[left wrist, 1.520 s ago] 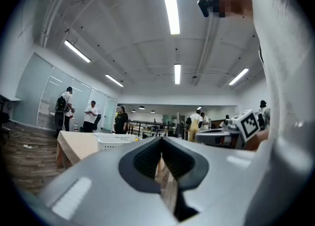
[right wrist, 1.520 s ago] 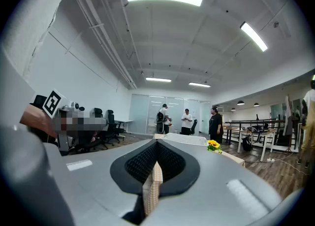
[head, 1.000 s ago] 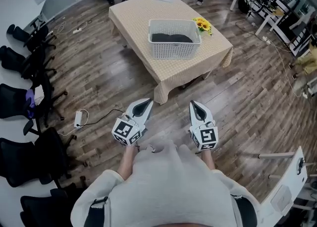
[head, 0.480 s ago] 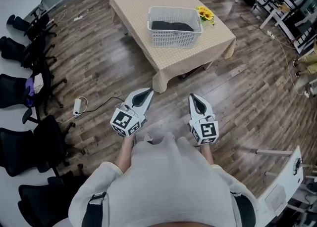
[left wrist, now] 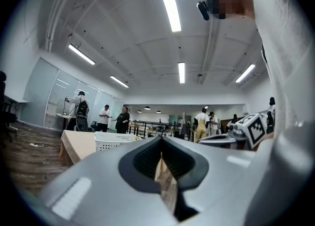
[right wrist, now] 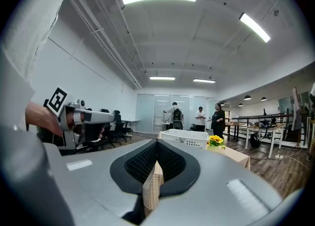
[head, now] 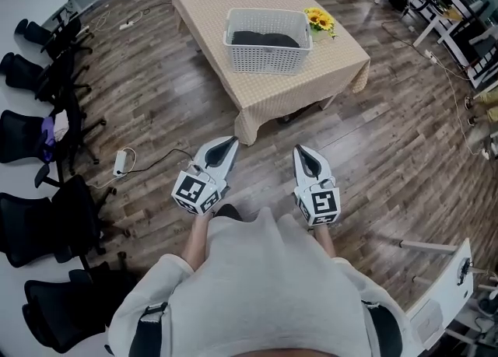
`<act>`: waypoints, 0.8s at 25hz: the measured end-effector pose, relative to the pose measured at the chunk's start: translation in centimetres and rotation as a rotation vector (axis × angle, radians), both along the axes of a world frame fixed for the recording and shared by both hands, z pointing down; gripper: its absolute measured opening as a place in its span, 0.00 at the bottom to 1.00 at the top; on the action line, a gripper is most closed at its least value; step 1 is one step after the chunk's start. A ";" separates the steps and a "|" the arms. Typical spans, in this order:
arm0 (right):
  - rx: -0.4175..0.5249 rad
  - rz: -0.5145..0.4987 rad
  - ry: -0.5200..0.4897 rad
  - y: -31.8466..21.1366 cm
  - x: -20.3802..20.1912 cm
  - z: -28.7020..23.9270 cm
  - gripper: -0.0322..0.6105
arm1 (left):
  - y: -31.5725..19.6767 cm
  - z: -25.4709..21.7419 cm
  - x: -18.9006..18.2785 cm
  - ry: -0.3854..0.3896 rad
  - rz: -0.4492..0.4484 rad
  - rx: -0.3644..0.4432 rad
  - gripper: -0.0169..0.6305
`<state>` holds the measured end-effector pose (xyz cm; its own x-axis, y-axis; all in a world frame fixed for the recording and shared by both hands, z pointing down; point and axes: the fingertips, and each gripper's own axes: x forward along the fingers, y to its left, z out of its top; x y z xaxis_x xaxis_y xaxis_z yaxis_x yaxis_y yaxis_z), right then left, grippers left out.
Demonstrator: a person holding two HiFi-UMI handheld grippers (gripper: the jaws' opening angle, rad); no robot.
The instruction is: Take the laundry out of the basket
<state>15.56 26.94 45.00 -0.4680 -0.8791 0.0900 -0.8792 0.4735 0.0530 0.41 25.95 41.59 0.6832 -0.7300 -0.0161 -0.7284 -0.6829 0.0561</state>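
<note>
A white slotted basket (head: 267, 50) stands on the table with a beige checked cloth (head: 210, 5), with dark laundry (head: 264, 38) lying inside it. Both grippers are held close to the person's chest, well short of the table and over the wooden floor, pointing toward it. My left gripper (head: 232, 141) is shut with nothing in it. My right gripper (head: 299, 149) is shut and empty too. The left gripper view shows the basket (left wrist: 115, 141) far beyond the left gripper (left wrist: 161, 141). The right gripper view shows the basket (right wrist: 184, 138) beyond the right gripper (right wrist: 157, 144).
Sunflowers (head: 317, 21) stand on the table right of the basket. Black office chairs (head: 47, 99) line the left side. A power strip with its cable (head: 120, 165) lies on the floor at the left. White furniture (head: 443, 293) is at lower right, desks (head: 459, 21) at upper right. People stand beyond the table.
The table, basket and floor have slid a little up and left in the head view. Both grippers keep their place in front of the body, jaws unchanged.
</note>
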 end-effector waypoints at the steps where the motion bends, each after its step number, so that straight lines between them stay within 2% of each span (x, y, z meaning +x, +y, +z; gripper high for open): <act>1: 0.000 -0.006 -0.003 -0.2 0.2 0.0 0.05 | -0.1 0.2 0.3 -0.003 -0.003 -0.002 0.04; 11: 0.002 0.001 0.002 -3.2 1.4 0.5 0.05 | -3.0 1.0 1.4 -0.005 -0.020 -0.011 0.04; 20: -0.012 0.023 0.021 -8.2 1.5 1.3 0.05 | -8.5 1.8 1.5 0.010 0.005 -0.018 0.04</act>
